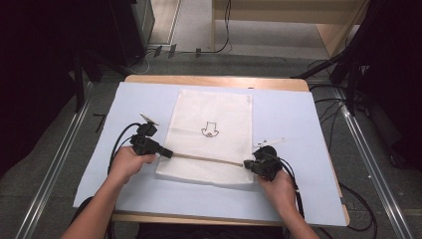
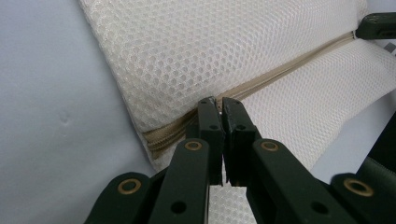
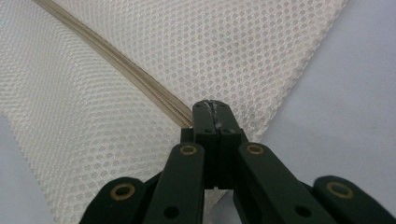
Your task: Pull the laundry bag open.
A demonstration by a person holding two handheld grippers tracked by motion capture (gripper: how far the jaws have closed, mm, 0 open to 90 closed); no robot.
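Stretching a mesh bag's zip between two grippers

A white mesh bag (image 1: 211, 134) is laid flat on the pale blue table cover (image 1: 293, 114), with a tan zip (image 1: 206, 159) running across its near end. The left gripper (image 1: 166, 153) is seen pressed together at the zip's end on its own side, its tips closed on the zip tape at the bag's edge. The right gripper (image 1: 247, 163) is likewise closed tight at the opposite end, right at the bag's corner; what exactly is pinched under either cannot be told. The bag is judged light, soft and limp, so it would sag and bunch if lifted by one point. The zip is the firmest part, and a hold is best taken at its two ends, kept taut between the grippers
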